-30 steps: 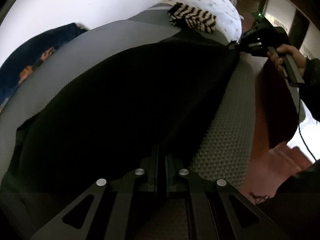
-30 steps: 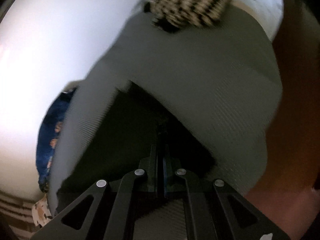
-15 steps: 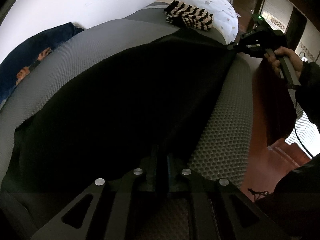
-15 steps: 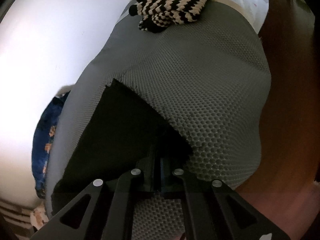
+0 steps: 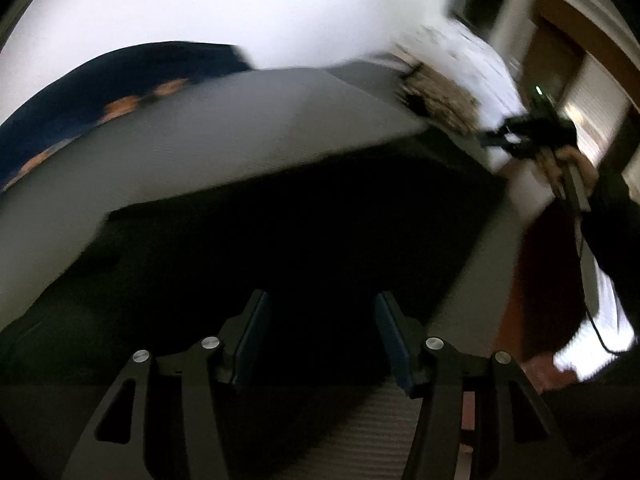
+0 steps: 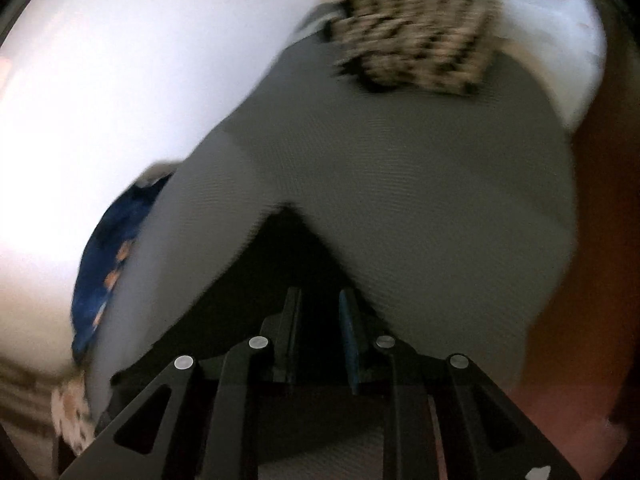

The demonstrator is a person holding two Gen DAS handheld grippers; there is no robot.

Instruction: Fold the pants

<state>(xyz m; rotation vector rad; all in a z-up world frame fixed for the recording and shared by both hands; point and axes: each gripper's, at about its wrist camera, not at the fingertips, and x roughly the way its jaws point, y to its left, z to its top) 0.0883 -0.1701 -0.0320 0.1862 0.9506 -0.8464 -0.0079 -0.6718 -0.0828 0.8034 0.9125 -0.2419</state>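
**Left wrist view: both grips let go, pants laid out**

Left wrist view shows your left hand-held gripper (image 5: 320,340) spread wide with nothing between its fingers; the black pants (image 5: 300,232) lie flat on the grey mat (image 5: 240,128) just ahead of it. Your right hand-held gripper (image 6: 320,328) stands partly open over a pointed corner of the pants, and you hold nothing there either, as far as the blur allows.

The pants look spread in one broad layer, so I judge a first lay-down or fold done and the lengthwise folds left; the dark cloth hides any crease.

Half a second ago both hand-held grippers were pinched shut on the cloth edge. You have since released both and lifted back, and both views now smear with motion. The striped cloth (image 6: 416,36) and blue blanket (image 5: 100,92) lie where they were.
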